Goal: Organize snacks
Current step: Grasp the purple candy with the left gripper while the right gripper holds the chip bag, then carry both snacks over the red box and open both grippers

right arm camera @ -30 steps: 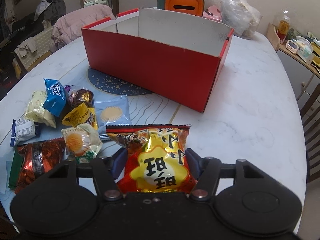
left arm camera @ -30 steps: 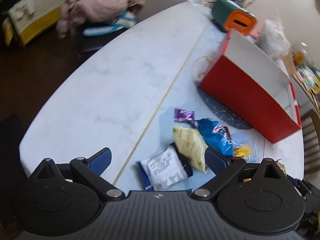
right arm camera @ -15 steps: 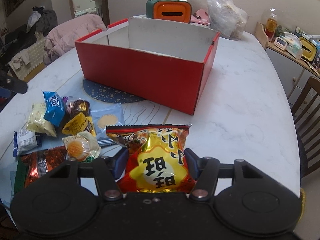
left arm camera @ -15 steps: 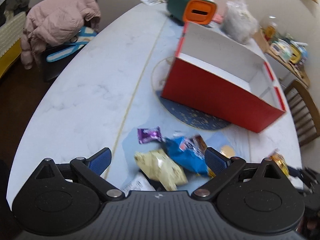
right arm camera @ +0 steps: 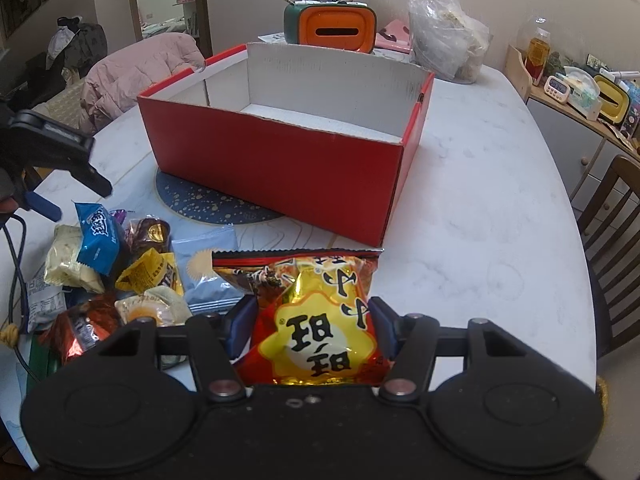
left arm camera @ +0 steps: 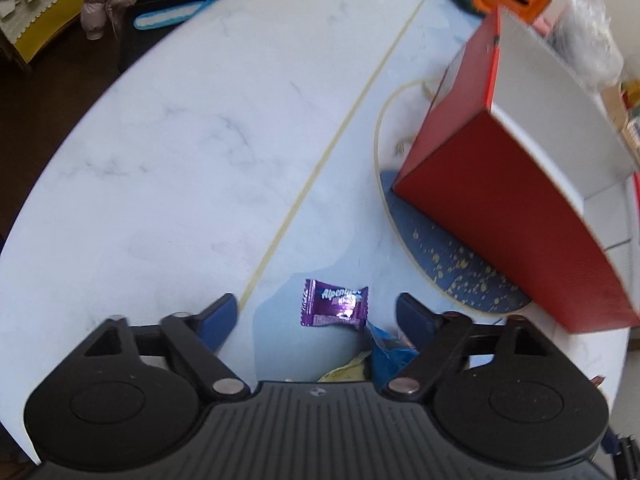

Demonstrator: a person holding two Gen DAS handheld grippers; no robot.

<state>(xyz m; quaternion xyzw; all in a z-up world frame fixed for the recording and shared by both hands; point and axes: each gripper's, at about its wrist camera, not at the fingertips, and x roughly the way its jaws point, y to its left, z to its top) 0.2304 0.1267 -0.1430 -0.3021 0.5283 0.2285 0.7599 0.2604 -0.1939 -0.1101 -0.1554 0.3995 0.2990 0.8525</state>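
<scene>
Right wrist view shows your right gripper (right arm camera: 312, 330) pinching a red-and-yellow foil snack bag (right arm camera: 316, 320) by its sides, held up just short of the red cardboard box (right arm camera: 280, 168). That box stands open and empty on a dark blue speckled mat (right arm camera: 200, 204) on the white marble table (right arm camera: 480, 200). Left of the box's near corner lies the snack pile: a blue packet (right arm camera: 98, 238), a pale yellow bag (right arm camera: 66, 264), a yellow wrapper (right arm camera: 154, 272) and a light blue pouch (right arm camera: 210, 268). Behind the box sits an orange-fronted green holder (right arm camera: 330, 28). On the left wrist view, your left gripper (left arm camera: 318, 316) points steeply down at the table beside the box's left end, its jaws closing with a purple Alpenliebe candy (left arm camera: 334, 304) lying between them, pads not touching it.
</scene>
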